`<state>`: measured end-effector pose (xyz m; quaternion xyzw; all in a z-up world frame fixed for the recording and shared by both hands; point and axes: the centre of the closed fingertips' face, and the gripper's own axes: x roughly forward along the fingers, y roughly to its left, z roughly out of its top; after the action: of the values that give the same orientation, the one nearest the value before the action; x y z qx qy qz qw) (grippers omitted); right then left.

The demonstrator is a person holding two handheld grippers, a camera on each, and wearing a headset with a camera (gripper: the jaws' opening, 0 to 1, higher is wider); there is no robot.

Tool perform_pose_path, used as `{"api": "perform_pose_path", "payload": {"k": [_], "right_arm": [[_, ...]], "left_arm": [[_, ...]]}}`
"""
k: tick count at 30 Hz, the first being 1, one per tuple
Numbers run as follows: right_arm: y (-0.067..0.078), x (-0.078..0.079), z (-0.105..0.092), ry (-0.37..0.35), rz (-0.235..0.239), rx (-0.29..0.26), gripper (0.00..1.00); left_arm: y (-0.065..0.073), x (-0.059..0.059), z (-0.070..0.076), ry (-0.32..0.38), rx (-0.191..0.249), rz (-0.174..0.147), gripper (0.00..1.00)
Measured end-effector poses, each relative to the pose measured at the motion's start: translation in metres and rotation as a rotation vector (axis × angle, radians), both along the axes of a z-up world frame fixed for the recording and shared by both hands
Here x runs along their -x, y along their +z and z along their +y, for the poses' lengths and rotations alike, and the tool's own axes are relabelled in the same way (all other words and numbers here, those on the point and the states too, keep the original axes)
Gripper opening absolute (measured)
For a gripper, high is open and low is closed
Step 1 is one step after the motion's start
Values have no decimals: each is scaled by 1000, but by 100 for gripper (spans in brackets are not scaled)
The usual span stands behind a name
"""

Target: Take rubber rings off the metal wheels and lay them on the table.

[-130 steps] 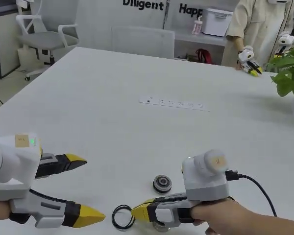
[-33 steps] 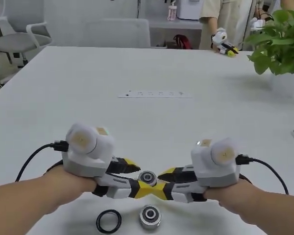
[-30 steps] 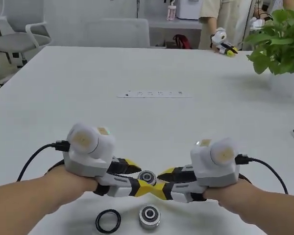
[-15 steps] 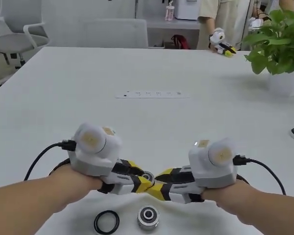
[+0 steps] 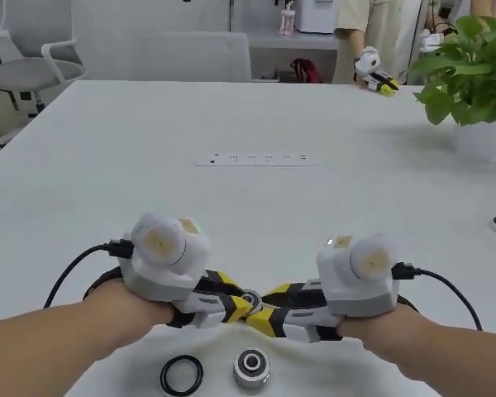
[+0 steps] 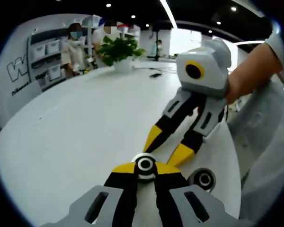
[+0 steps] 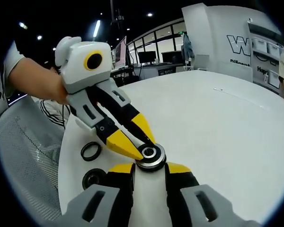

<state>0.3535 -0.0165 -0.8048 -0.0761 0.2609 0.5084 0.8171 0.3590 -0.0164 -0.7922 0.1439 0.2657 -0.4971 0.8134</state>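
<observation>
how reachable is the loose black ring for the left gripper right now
Probably not yet: the left gripper is shut on the wheel it shares with the right gripper. Nothing covers the ring, which lies on the table close by.

The white table (image 5: 149,141) bears a rubber ring (image 5: 182,375), metal wheel (image 5: 252,367) and potted plant (image 5: 471,83).

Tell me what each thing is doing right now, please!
Held wheel, pinched between both grippers, dark ring on it.
Left gripper, shut on the held wheel.
Right gripper, shut on the held wheel.
Other wheel, lying flat on the table.
Rubber ring, off, flat on the table, not touching the other wheel.
</observation>
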Motion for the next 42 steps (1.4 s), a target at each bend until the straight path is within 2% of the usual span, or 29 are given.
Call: {"api": "perform_pose_path", "payload": {"k": [6,11,16,30,32,35,38,41,42], "right_arm": [[0,-1,1,-4,-4,-3,23],[0,-2,3,-6,-16,2,24],[-1,-2,2,-8,-9,-6,23],[-6,-1,-7,-15,26,3,12],[-5,1,-10,-29,55,-11,8],[-4,-3,-11,-51,59,-17,0],[-4,-4,-11,-73,86,-29,0],[-5,-6,-13,-138,160,-94,0],[-5,-7,-14,-149,170,-103,0]], "left_arm": [[0,0,1,-10,-16,-16,14],[0,0,0,5,-10,-13,14],[-1,-1,0,13,-8,-15,14],[-1,-1,0,34,5,-1,13],[-1,-1,0,44,9,3,13],[-1,-1,0,46,7,4,13],[-2,-2,0,48,2,2,13],[-2,-1,0,48,-5,0,13],[-2,-1,0,46,-8,0,12]]}}
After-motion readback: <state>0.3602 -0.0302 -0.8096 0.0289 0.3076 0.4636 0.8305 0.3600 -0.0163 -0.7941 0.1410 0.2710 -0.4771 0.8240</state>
